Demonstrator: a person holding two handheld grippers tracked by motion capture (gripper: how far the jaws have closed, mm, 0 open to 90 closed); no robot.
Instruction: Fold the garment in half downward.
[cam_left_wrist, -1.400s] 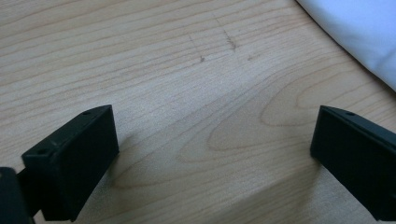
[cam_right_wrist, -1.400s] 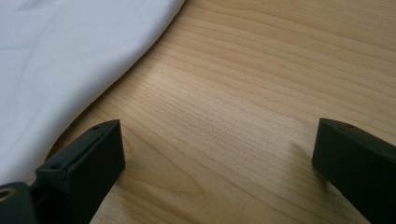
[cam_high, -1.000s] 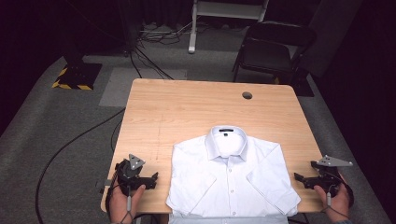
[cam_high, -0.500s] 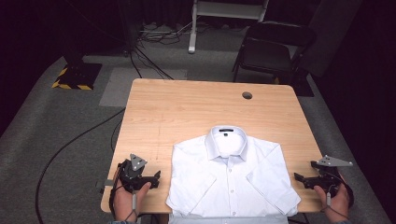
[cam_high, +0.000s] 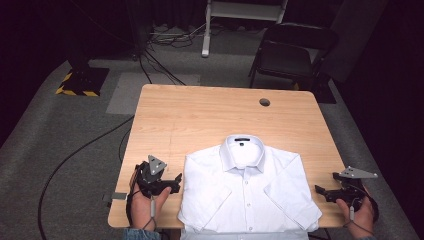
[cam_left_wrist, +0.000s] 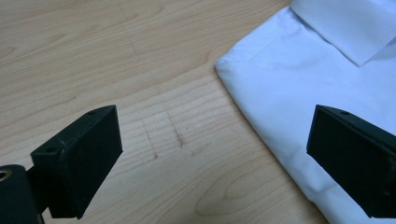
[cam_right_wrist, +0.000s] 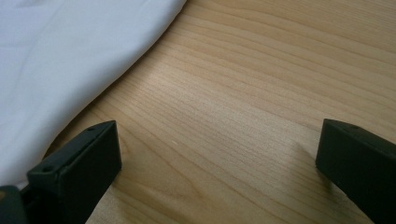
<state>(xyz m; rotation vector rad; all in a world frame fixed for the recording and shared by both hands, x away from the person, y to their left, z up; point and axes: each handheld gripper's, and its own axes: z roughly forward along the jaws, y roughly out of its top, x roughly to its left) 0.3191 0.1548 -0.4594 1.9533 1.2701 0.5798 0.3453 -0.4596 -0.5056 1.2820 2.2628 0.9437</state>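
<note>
High view, white shirt with unreadable collar label, table, grippers' jaws apart

tongs spread wide — bare table between | shirt upper left

This looks like a recording studio or lab. A plain wooden table with a cable hole stands on grey carpet amid dark surroundings. Loose cables run across the floor, yellow-and-black hazard tape marks a stand's base, and a black chair sits behind.
</note>
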